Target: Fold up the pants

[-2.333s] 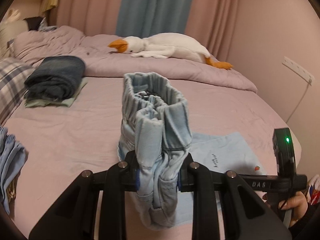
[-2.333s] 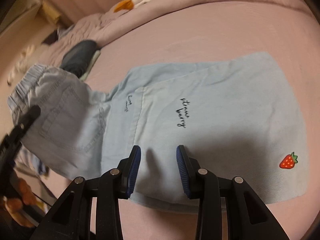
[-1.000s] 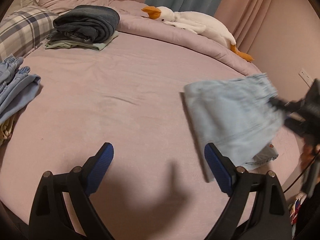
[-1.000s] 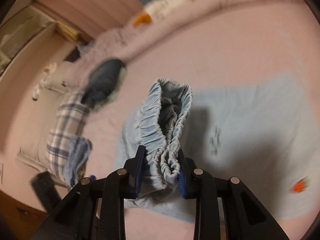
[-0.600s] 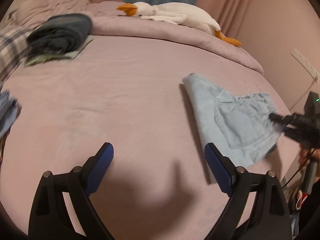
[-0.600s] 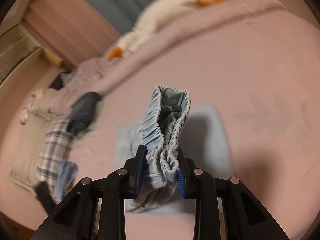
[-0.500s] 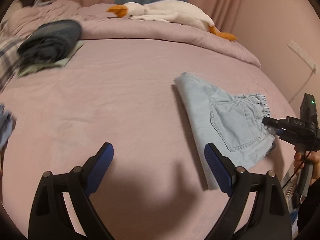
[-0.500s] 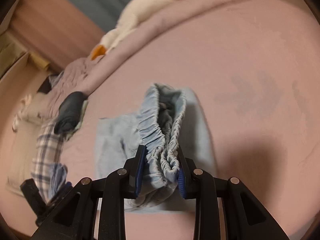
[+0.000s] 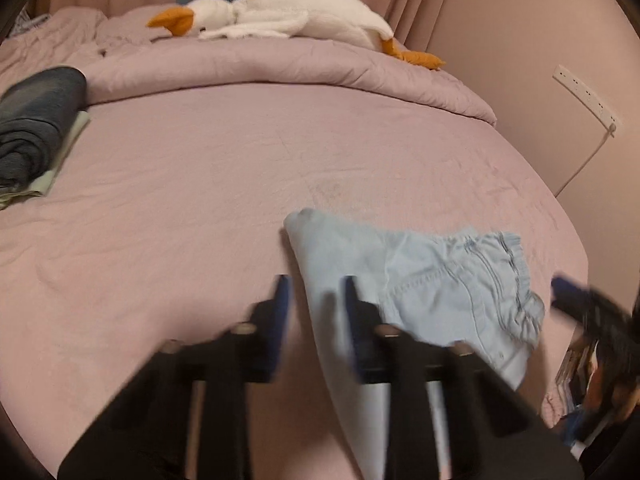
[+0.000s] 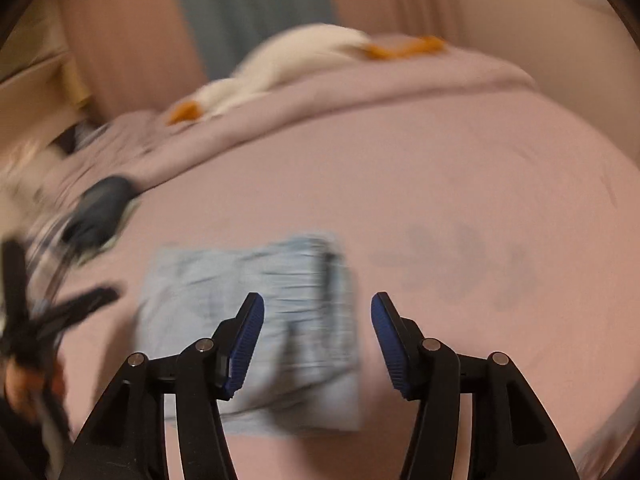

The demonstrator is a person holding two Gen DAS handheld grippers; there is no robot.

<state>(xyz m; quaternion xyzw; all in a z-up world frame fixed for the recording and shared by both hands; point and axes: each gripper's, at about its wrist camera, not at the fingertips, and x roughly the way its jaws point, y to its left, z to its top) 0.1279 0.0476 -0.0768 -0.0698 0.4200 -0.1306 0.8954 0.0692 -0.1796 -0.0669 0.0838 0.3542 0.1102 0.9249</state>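
The light blue pants (image 9: 432,280) lie folded on the pink bed, waistband to the right; they also show in the right wrist view (image 10: 260,304), blurred. My left gripper (image 9: 314,292) is over the folded left edge, its fingers closer together and blurred, with the fabric edge between them; whether it grips is unclear. My right gripper (image 10: 316,312) is open and empty just above the pants. Its tip shows at the right of the left wrist view (image 9: 576,296).
A white plush goose (image 9: 280,20) lies on the rolled duvet (image 9: 280,68) at the back. Folded dark clothes (image 9: 36,120) are stacked at the far left. A wall (image 9: 540,40) with a power strip (image 9: 584,96) borders the bed's right side.
My right gripper has opened and let go of the waistband, which now lies flat on the fold. My left gripper has narrowed and moved to the pants' left edge.
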